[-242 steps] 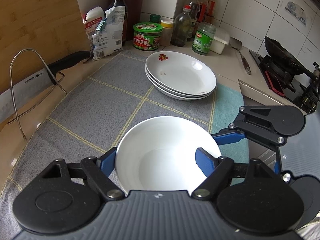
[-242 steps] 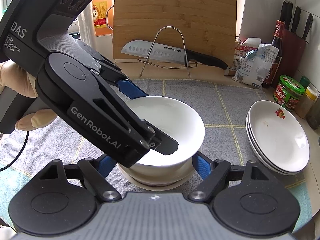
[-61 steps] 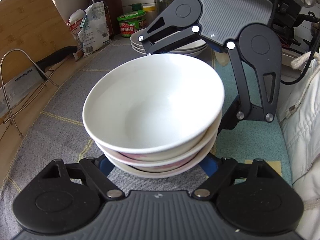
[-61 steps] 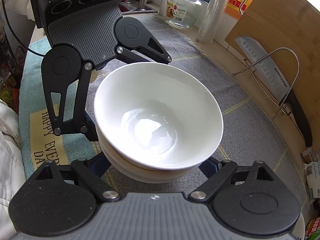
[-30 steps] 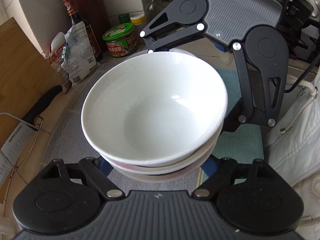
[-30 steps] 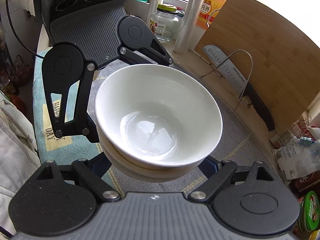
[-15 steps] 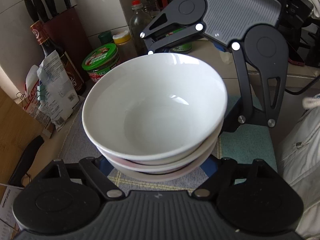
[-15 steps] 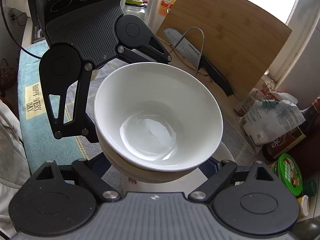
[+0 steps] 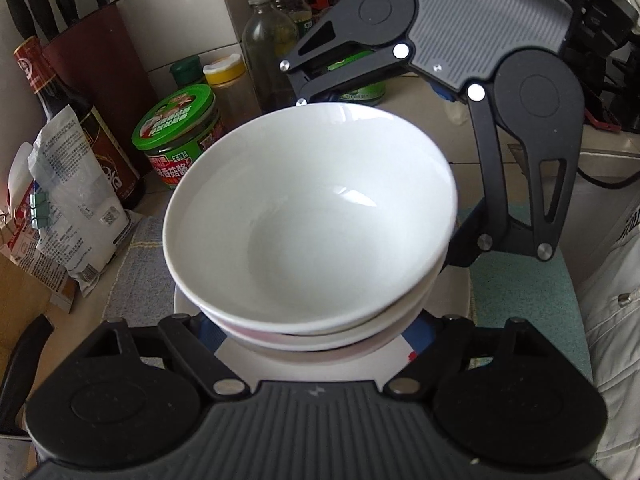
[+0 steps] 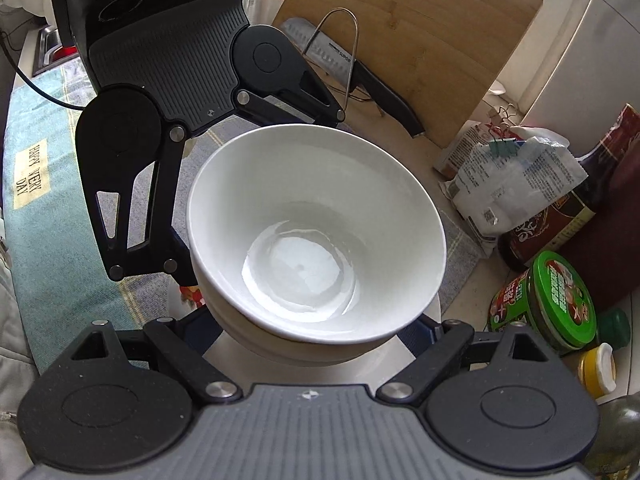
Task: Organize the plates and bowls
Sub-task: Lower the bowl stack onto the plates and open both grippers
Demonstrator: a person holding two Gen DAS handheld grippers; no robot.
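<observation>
Closest to both cameras sits the stack of bowls (image 9: 312, 216), nested white bowls with a pinkish rim showing low in the pile, carried between the two tools: the left gripper (image 9: 316, 334) has its jaws clamped against the lower bowls from one side, and the right gripper (image 10: 316, 330) does the same from the opposite side, each tool visible across the rim in the other's view. Directly beneath the bowls lies the pile of plates (image 9: 460, 300), its white rim peeking out on either side and a red flower print (image 10: 192, 294) showing at its edge in the right wrist view. Whether the bottom bowl already touches the top plate is hidden — the bowls cover the contact. By my reading the task is nearly done: bowls are gathered into one pile and plates into another, and what remains is to settle the bowls on the plates and let go. Past the crockery spreads a grey checked cloth (image 10: 224, 148) over a teal mat (image 10: 48, 208) on the tabletop. Further back stand a green-lidded jar (image 9: 180, 136), a yellow-capped jar (image 9: 224, 80), a clipped paper bag (image 9: 68, 208), a dark sauce bottle (image 9: 80, 128) and a knife block (image 9: 100, 52) against a white tiled wall — and, in the right wrist view, a cleaver (image 10: 360, 80) in a wire rack (image 10: 340, 40) before a bamboo cutting board (image 10: 420, 40).
</observation>
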